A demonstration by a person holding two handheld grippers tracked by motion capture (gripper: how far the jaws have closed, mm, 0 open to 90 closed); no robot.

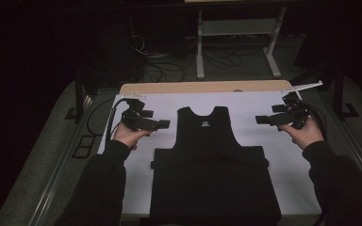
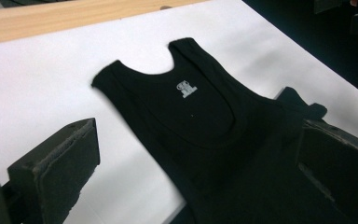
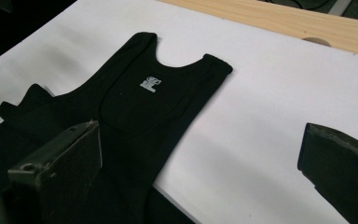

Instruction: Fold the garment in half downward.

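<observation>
Both grippers' jaws agape, holding nothing

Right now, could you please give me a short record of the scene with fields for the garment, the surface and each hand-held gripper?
garment: black tank top, lying flat, neck end away from the person, small pale label inside the neckline
lower part: wider dark folded section toward the person
surface: white sheet on a table with a wooden far edge
left hand-held gripper: jaws open, held above the sheet left of the top, touching nothing
right hand-held gripper: jaws open, held right of the top, touching nothing
</observation>
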